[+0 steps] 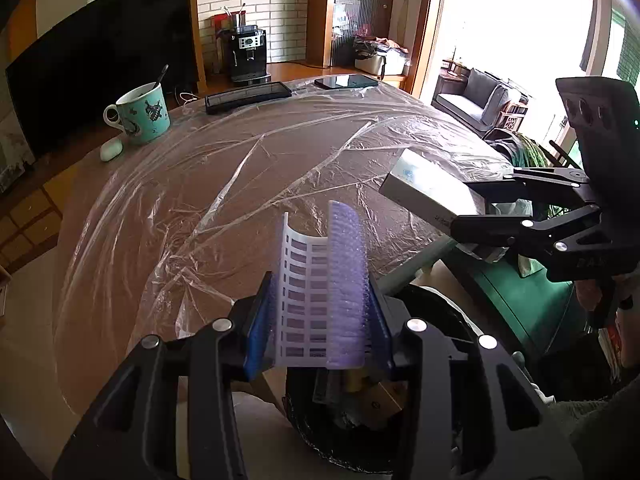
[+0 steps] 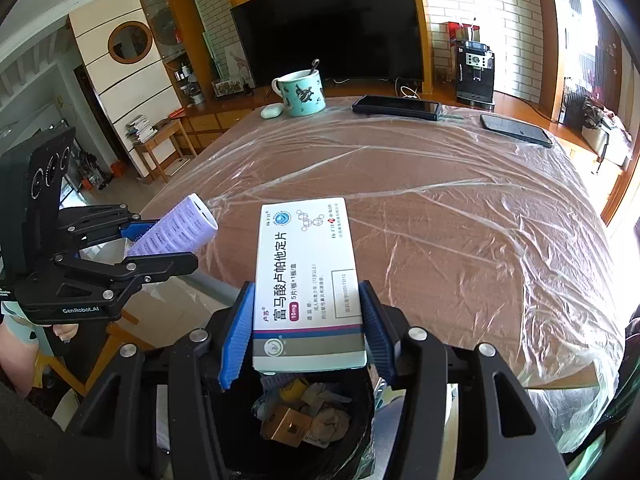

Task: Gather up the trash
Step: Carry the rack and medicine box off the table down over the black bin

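- The left gripper, at the bottom centre of its own view, is clamped on a curled sheet of purple bubble wrap with a white label strip on its inner face; the blue pads press it from both sides.
- From the right wrist view the same bubble wrap shows at middle left as a rolled tube sticking out past the left gripper.
- The right gripper, bottom centre of its view, pinches a white medicine box by its long sides, the printed face turned up.
- In the left wrist view that medicine box sits at middle right, held by the right gripper.
- Directly below both grips stands a black trash bin with crumpled paper, a small brown carton and other scraps inside; it also shows at the bottom of the left view.
- The table, covered in wrinkled clear plastic film, fills the middle of both views.
- At its far side stand a teal mug with a spoon in it, a small white earbud case just beside it, and two dark phones further right.
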Available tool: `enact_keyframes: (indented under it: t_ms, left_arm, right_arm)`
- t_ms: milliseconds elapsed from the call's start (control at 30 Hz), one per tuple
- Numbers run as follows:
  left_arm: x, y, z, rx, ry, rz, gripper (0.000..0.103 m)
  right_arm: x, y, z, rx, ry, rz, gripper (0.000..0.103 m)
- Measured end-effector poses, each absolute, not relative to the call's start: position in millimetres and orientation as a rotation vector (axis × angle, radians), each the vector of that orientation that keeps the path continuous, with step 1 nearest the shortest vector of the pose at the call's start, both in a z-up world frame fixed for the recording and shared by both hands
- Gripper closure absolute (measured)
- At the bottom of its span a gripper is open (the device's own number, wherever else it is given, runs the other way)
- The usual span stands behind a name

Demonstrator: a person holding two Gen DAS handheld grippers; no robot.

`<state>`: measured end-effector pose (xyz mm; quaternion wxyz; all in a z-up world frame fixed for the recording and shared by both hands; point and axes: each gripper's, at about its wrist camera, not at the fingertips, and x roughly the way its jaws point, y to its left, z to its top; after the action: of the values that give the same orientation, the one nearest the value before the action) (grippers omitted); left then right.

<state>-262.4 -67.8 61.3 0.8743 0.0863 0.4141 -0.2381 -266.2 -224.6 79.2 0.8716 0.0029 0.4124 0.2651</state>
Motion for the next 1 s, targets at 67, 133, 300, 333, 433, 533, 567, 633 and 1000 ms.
enact_keyframes:
  t_ms: [67,133,300,333,433,533,567,633,1000]
  left_arm:
    - [-267.8,-68.4,62.2,0.182,0.865,-0.503,0.059]
    - [-271.8,-68.3,62.3,0.179,0.867,-0.508,0.059]
    - [-279.3,-68.4,59.1,0.173,0.878,-0.518,0.059]
    - [-280.5,-68.7,58.2,0.173,0.881,-0.519,0.059]
    - [-285.0,-70.4,56.0,0.181,0.887,-0.521,0.059]
    - [-288.3,-71.6,54.1,0.183,0.892,-0.526,0.059]
    - [-289.6,-72.1,53.7,0.185,0.892,-0.526,0.059]
    - [-293.0,-73.5,51.7,0.188,0.899,-0.533,0.059]
    - [-310.2,-84.5,27.2,0.218,0.967,-0.574,0.059]
  right_arm:
    - [-270.4,-224.4,78.7,0.004,0.866,0.561,0.052]
    - [-273.9,-223.9,78.0,0.003,0.87,0.566,0.052]
    - [-283.9,-226.0,76.1,0.008,0.884,0.578,0.052]
    - [-285.3,-226.3,75.6,0.009,0.887,0.582,0.052]
    - [-291.1,-227.8,74.3,0.004,0.893,0.586,0.052]
    - [-298.0,-228.4,72.3,0.002,0.899,0.593,0.052]
    - [-299.8,-228.7,71.3,0.002,0.902,0.594,0.052]
    - [-304.1,-229.3,68.4,-0.001,0.91,0.598,0.052]
    - [-323.4,-229.6,43.5,0.006,0.99,0.613,0.052]
